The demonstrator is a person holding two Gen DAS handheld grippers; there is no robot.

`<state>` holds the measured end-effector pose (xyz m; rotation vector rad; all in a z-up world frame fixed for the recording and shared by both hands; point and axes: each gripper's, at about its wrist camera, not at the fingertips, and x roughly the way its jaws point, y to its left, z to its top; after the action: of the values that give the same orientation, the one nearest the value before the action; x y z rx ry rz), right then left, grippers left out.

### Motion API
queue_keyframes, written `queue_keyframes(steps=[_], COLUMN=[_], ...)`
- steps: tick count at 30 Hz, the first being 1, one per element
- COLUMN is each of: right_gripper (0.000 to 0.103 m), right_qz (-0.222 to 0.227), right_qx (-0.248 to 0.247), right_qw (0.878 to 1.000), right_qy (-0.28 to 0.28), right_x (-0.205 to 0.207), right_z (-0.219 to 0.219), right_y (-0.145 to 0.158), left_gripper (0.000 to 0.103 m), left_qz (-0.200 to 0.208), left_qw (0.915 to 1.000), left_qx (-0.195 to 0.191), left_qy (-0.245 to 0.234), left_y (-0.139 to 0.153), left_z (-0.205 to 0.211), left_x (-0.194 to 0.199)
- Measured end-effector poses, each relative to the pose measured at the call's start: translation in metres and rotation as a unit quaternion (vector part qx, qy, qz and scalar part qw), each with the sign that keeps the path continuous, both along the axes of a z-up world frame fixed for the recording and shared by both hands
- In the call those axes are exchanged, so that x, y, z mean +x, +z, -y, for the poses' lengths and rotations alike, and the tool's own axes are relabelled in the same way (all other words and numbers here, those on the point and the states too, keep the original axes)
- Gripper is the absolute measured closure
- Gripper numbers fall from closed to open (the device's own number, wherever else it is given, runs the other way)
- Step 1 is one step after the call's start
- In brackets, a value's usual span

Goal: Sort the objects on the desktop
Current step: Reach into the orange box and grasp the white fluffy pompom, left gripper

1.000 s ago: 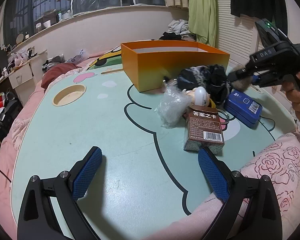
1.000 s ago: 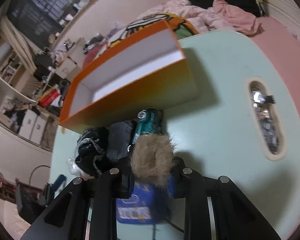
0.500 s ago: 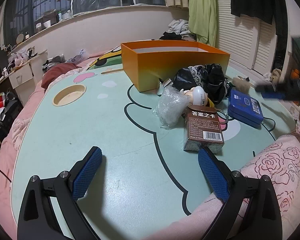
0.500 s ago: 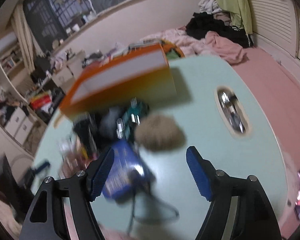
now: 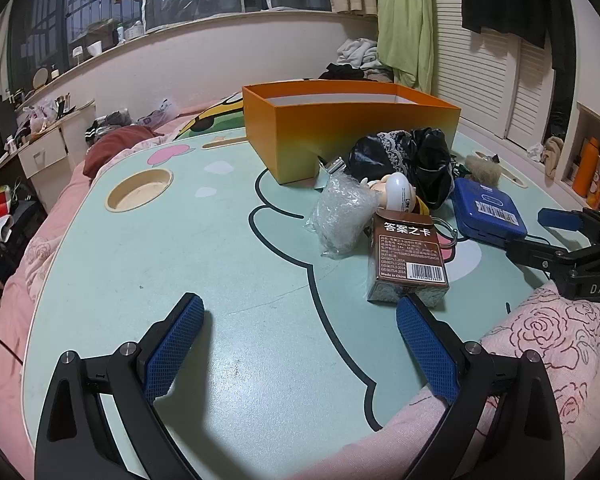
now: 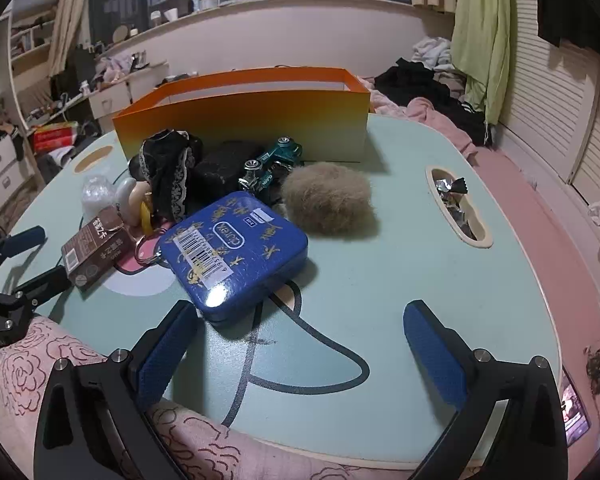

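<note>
Your right gripper (image 6: 300,344) is opening, jaws wide with nothing between them; the fur ball (image 6: 329,197) lies on the table (image 6: 360,264) beside the blue tin (image 6: 236,249). Your left gripper (image 5: 300,344) gapes empty too.

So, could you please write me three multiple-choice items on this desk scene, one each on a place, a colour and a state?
1. Where does the fur ball lie?
A. inside the orange box
B. on the table, beside the blue tin
C. between the right tongs

2. What colour is the toy car?
A. teal
B. red
C. yellow

3. How do the right tongs stand?
A. shut on the fur ball
B. shut on the tin
C. apart, holding nothing

Answers:
1 B: it rests on the table, next to the blue tin, in front of the orange box.
2 A: its body is teal.
3 C: the jaws are opening, with only bare table between them.
</note>
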<state>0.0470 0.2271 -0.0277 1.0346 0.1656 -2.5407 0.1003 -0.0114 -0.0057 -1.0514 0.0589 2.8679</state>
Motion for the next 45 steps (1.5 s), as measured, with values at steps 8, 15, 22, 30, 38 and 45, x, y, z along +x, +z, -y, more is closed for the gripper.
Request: queue_keyframes(steps=[8,15,22,30,38,45], right_gripper=[0.000,0.000,0.000,0.000,0.000,0.000], right_qz=[0.001,0.001,0.000,-0.001,0.000,-0.001], right_qx=[-0.002,-0.003,-0.003,-0.003,-0.004,-0.005], right_qw=[1.000,1.000,1.000,1.000,1.000,1.000], right_qy=[-0.001,0.000,0.000,-0.001,0.000,0.000], right_x=[0.000,0.000,0.000,0.007,0.007,0.007], right_z=[-0.001,-0.003,-0.003,0.001,0.001,0.001], right_y=[-0.003,-0.002,-0.002,0.002,0.002,0.004], left_gripper=[0.007,0.022,0.045,0.045,0.065,0.075], left_qz=[0.013,-0.027,0.208,0.363,0.358,0.321], left_qw=[0.9994,0.9977,0.9581,0.9208,0.9262,0.9413], left_qx=[0.013,0.007,0.183,0.140,0.118,0.105], left_qy=[-0.028,-0.062,-0.071,-0.026,-0.001,0.002], left_y=[0.020,0.110,0.122,0.063,0.028,0.031], left_z=[0.006,-0.019,-0.024,-0.054,-0.054,-0.047], left_x=[-0.004,-0.039,-0.193,-0.265,-0.274,-0.260])
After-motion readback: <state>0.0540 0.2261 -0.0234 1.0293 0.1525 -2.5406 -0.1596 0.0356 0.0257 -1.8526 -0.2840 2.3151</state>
